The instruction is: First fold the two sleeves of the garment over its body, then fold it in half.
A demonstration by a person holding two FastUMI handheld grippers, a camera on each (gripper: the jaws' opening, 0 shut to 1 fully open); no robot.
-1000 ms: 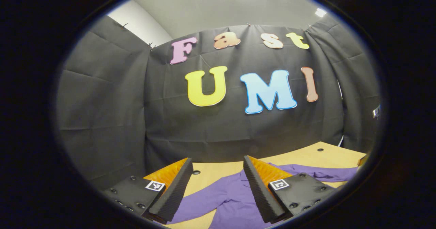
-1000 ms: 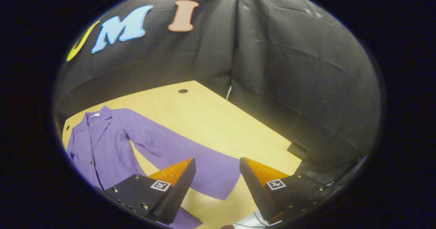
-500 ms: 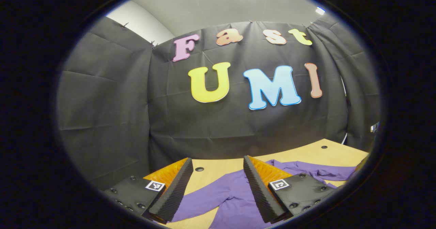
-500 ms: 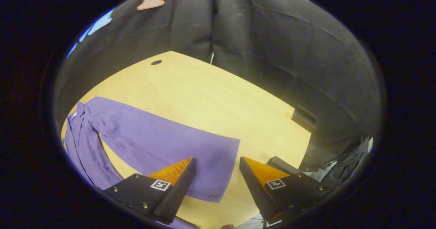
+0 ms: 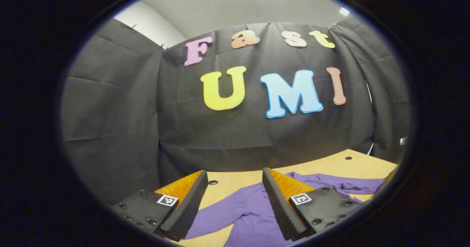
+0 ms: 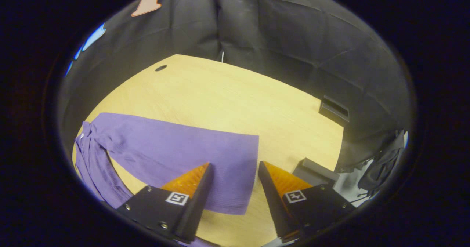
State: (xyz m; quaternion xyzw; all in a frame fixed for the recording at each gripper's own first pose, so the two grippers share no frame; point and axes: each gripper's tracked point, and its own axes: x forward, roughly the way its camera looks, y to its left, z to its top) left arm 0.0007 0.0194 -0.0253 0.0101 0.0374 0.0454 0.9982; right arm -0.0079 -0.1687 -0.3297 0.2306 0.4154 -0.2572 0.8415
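The purple garment (image 6: 161, 155) lies flat on the worktop (image 6: 235, 96). In the right gripper view one sleeve (image 6: 205, 159) stretches as a long band from the body at 9 o'clock toward 5 o'clock, its square cuff end lying between that tool's fingers. The left gripper view looks more level and takes in the garment's (image 5: 253, 210) body low at 6 o'clock, with the other sleeve (image 5: 216, 214) running out toward 7 o'clock and a rumpled stretch of cloth trailing toward 3 o'clock.

The right tool (image 6: 235, 166) tilts down over the cuff, fingers spread, gripping nothing; whether they touch the cloth I cannot tell. The left tool (image 5: 235, 175) hangs above the garment, pointing almost level at the wall, fingers spread and empty.
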